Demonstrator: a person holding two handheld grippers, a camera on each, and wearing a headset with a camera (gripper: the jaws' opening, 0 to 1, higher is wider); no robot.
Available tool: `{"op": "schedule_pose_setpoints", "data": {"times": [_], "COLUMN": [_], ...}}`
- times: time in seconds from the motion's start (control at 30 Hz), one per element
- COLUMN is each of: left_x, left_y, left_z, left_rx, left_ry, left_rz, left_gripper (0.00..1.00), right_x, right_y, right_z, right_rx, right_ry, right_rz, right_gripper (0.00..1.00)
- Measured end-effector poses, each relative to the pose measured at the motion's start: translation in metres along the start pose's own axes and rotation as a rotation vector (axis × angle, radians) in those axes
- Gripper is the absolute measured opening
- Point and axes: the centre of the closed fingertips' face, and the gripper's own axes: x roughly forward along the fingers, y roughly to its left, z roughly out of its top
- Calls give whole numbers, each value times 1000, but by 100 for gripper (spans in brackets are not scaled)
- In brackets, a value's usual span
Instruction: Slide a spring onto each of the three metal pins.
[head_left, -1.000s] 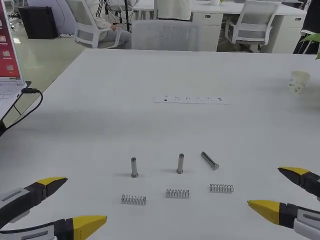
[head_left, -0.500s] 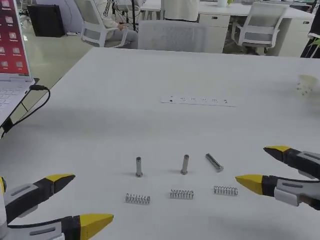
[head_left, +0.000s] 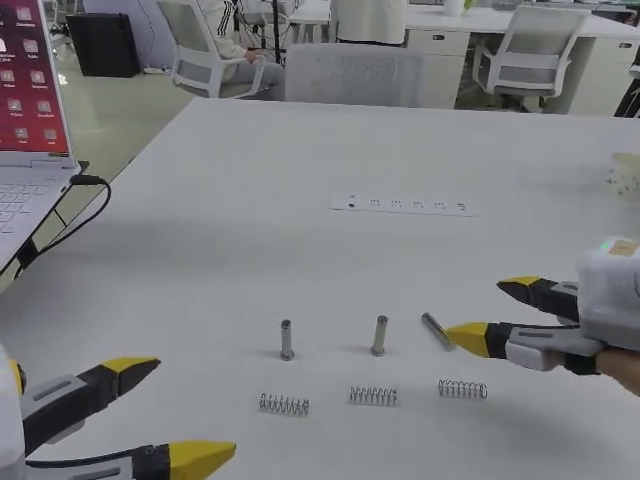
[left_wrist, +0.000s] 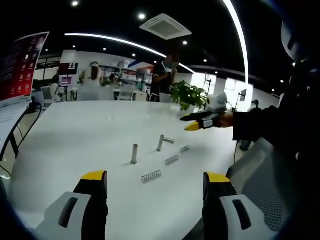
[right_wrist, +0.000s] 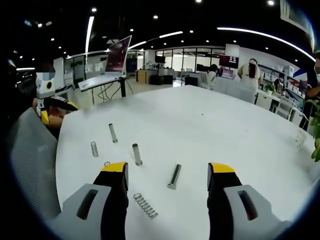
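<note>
Two metal pins stand upright on the white table: the left pin (head_left: 287, 340) (left_wrist: 134, 153) (right_wrist: 113, 133) and the middle pin (head_left: 380, 336) (left_wrist: 160, 143) (right_wrist: 136, 154). A third pin (head_left: 436, 330) (right_wrist: 174, 176) lies on its side. Three springs lie in a row in front of them: left spring (head_left: 284, 404) (left_wrist: 151, 176), middle spring (head_left: 373, 396) (left_wrist: 172, 160), right spring (head_left: 462, 388) (right_wrist: 145, 205). My right gripper (head_left: 495, 312) (right_wrist: 167, 167) is open, just right of and above the lying pin, holding nothing. My left gripper (head_left: 175, 412) (left_wrist: 155, 176) is open and holds nothing, near the front left, short of the left spring.
A laptop (head_left: 25, 150) with a black cable (head_left: 70, 215) sits at the table's left edge. A flush power strip (head_left: 405, 206) lies mid-table and a paper cup (head_left: 625, 175) at far right. Office chairs (head_left: 350, 75) stand beyond the far edge.
My right gripper has moved left and away from me, from beside the right spring up to the lying pin. The left gripper has barely moved. The head camera shifted slightly.
</note>
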Motion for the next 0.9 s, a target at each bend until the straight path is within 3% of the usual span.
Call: {"op": "schedule_pose_setpoints", "data": {"times": [0.57, 0.9], "left_x": [1, 1], "left_y": [-1, -1], "left_z": [-2, -2], "left_rx": [-3, -9], "left_ry": [8, 11], "left_rz": [-5, -8], "left_gripper": [74, 74], "right_x": [52, 65], "right_y": [-14, -19], "right_z": [-12, -29], "right_rx": [-10, 14], "right_ry": [125, 204], "right_rz": [-39, -69], "right_gripper": [53, 41]}}
